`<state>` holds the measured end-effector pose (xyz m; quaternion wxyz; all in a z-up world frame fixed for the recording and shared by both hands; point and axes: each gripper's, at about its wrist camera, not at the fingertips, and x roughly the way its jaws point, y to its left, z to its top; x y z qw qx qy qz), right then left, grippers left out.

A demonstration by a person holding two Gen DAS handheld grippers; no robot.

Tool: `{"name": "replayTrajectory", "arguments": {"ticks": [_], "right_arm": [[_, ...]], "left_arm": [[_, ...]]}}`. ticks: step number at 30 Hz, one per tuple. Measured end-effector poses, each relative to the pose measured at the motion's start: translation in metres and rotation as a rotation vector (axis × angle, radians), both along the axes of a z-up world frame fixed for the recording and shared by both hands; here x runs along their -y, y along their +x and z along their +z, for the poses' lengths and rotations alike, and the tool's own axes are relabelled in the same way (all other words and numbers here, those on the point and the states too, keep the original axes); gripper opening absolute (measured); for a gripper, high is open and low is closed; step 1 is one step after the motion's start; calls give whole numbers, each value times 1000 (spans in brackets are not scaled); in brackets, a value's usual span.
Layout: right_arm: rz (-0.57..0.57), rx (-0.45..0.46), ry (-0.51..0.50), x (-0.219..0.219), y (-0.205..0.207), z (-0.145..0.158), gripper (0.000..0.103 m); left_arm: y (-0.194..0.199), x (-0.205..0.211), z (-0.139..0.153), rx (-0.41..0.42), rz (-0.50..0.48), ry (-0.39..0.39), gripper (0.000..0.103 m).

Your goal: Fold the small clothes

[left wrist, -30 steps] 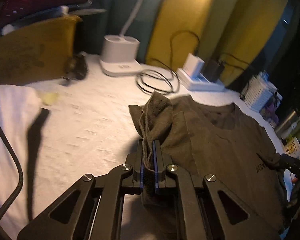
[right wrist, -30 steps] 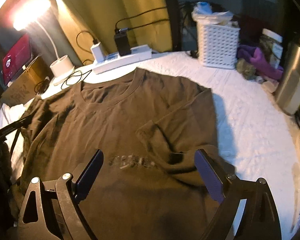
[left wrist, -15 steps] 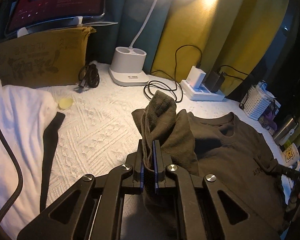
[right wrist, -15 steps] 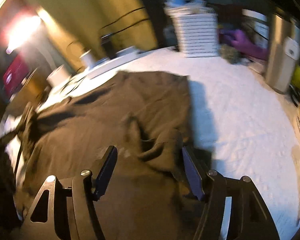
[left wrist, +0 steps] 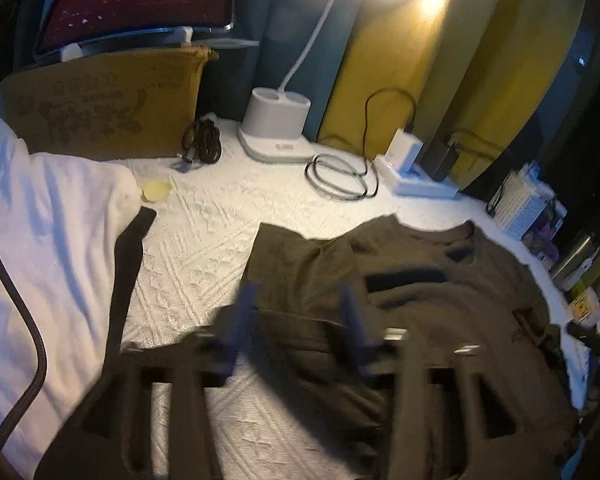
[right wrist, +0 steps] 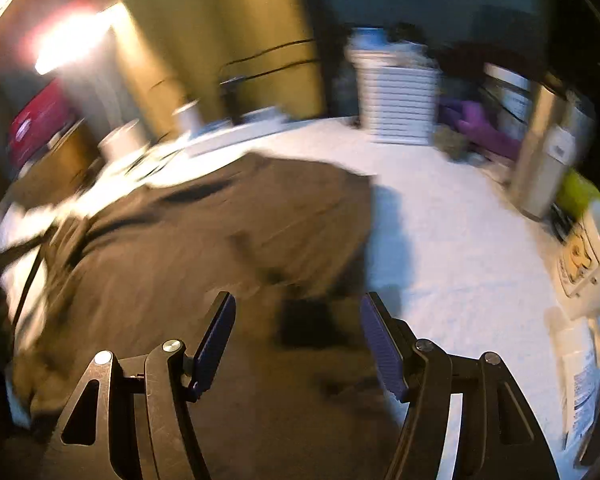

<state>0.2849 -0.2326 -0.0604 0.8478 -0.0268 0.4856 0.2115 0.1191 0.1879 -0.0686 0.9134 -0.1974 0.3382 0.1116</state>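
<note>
1. Currently the left gripper (left wrist: 296,320) has its jaws spread apart, nothing between them; its frame is blurred. It hovers over the near left part of the t-shirt (left wrist: 420,300).
2. T-shirt: dark olive, lying on the white textured bedspread (left wrist: 204,248), collar toward the far side. Left sleeve is folded in over the body, leaving a straight left edge.
3. Right gripper (right wrist: 296,336): jaws wide, empty, blue pads (right wrist: 214,344) facing each other. It sits above the near right part of the t-shirt (right wrist: 204,248), close to the shirt's right edge. This view is heavily blurred.
4. Bedspread (right wrist: 452,248) shows bare to the right of the shirt.
5. Left side: a white pillow (left wrist: 48,240) with a dark strip of cloth along its right edge; a small yellow disc (left wrist: 156,191) just beside the pillow's far corner.
6. Far side, left to right: cardboard box (left wrist: 100,104) with a tablet (left wrist: 140,0) on top, coiled dark cable (left wrist: 203,142), white lamp base (left wrist: 276,128) with the lamp lit above, looped black cable (left wrist: 340,176), power strip (left wrist: 420,180) with chargers plugged in.
7. Far right: white slatted basket (right wrist: 398,100), purple cloth (right wrist: 480,128), steel flask (right wrist: 540,152), all well apart from the shirt.
</note>
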Motion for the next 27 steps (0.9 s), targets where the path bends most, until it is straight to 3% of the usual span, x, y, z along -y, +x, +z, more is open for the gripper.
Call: {"name": "replayTrajectory", "arguments": {"ticks": [3, 5, 6, 9, 13, 21, 24, 27], "right_arm": [[-16, -65, -1, 9, 8, -22, 67], [32, -56, 20, 3, -1, -21, 48], [52, -53, 9, -1, -5, -20, 33], [94, -29, -29, -16, -21, -14, 25], [124, -8, -63, -22, -41, -6, 22], [199, -86, -61, -35, -59, -24, 20], [191, -42, -56, -36, -58, -8, 20], [123, 45, -61, -26, -44, 10, 20]], "left_arm": [[0, 6, 4, 9, -17, 5, 54], [3, 11, 2, -2, -28, 6, 54], [6, 13, 0, -13, -33, 4, 54], [11, 18, -8, -43, -39, -7, 54], [12, 25, -13, -66, -54, -1, 54], [11, 28, -26, -104, -68, 10, 54], [9, 26, -25, -101, -61, 18, 55], [9, 23, -24, -93, -49, 14, 69]]}}
